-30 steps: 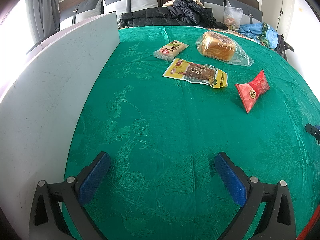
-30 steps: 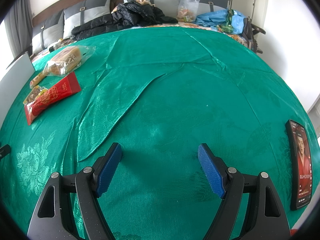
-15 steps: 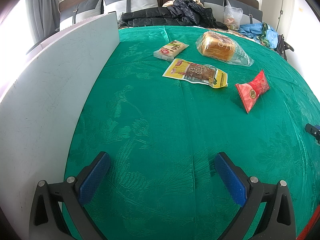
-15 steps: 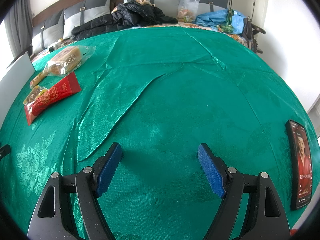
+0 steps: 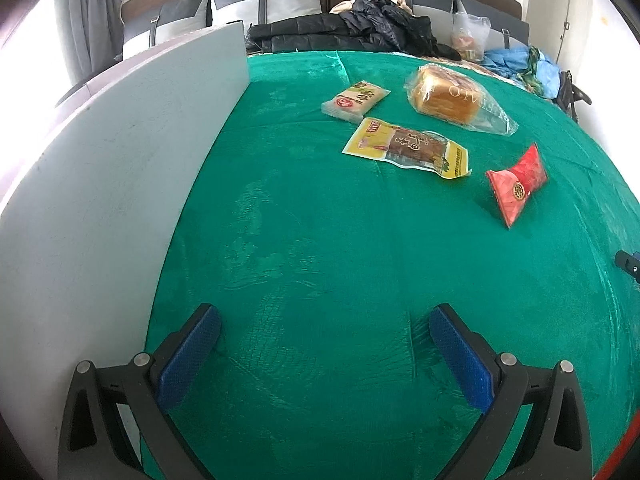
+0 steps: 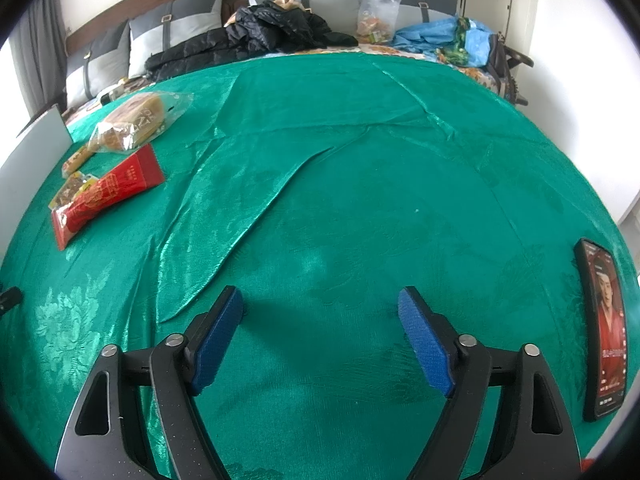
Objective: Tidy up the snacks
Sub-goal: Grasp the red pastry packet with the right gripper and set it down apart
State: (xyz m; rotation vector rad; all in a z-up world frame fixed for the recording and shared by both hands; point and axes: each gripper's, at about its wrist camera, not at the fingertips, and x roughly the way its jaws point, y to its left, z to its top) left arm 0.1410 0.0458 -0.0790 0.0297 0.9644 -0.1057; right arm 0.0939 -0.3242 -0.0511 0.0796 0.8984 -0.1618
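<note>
Several snacks lie on the green cloth point(image 5: 320, 248). In the left wrist view a bagged bread loaf point(image 5: 448, 98), a small pale cracker pack point(image 5: 355, 99), a yellow jerky pack point(image 5: 408, 147) and a red snack pack point(image 5: 518, 184) lie far ahead to the right. My left gripper point(image 5: 324, 320) is open and empty, low over the cloth. In the right wrist view the red pack point(image 6: 108, 196), bread point(image 6: 134, 124) and yellow pack point(image 6: 70, 190) lie far left. My right gripper point(image 6: 320, 304) is open and empty over bare cloth.
A grey-white board point(image 5: 100, 184) stands along the cloth's left side. A phone point(image 6: 606, 328) lies at the right edge. Dark jackets point(image 6: 260, 34), a plastic bag point(image 6: 376, 16) and blue cloth point(image 6: 444, 38) lie on the sofa behind. Cloth folds point(image 6: 260, 208) run diagonally.
</note>
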